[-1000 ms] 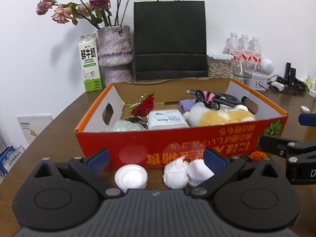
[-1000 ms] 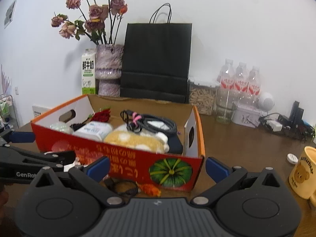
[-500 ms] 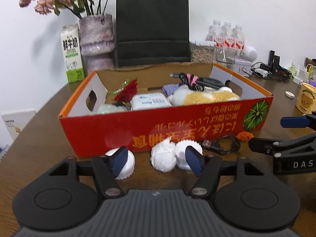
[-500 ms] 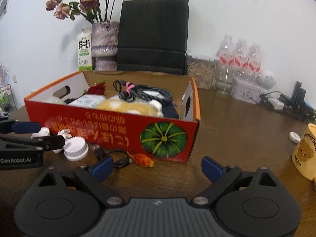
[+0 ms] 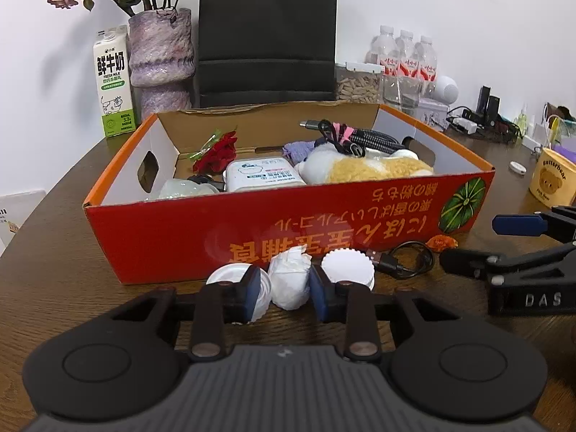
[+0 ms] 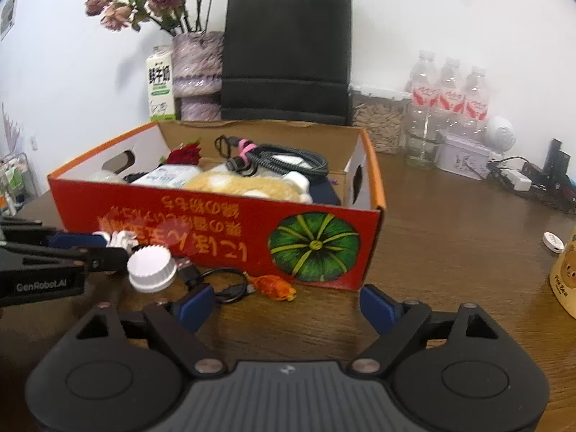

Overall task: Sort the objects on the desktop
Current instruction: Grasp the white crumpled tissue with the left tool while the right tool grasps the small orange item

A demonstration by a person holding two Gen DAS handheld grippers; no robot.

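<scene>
My left gripper (image 5: 284,288) is shut on a crumpled white tissue wad (image 5: 289,277) lying on the table in front of the red cardboard box (image 5: 288,226). A white lid (image 5: 230,275) lies to its left and a white ribbed cap (image 5: 347,268) to its right. A coiled black cable (image 5: 403,261) and an orange wrapper (image 5: 441,242) lie further right. My right gripper (image 6: 284,306) is open and empty just in front of the cable (image 6: 223,284) and orange wrapper (image 6: 273,285). The box (image 6: 223,237) holds a plush toy, a wipes pack, a red flower and a braided cable.
Behind the box stand a milk carton (image 5: 113,82), a vase of dried roses (image 5: 162,61), a black paper bag (image 5: 268,32), a seed jar and water bottles (image 5: 406,61). A yellow bear mug (image 5: 552,181) stands at the right, and cables and chargers lie at the far right.
My left gripper's fingers have closed from wide open onto the tissue wad. Both grippers have drawn back and risen a little from the box.
</scene>
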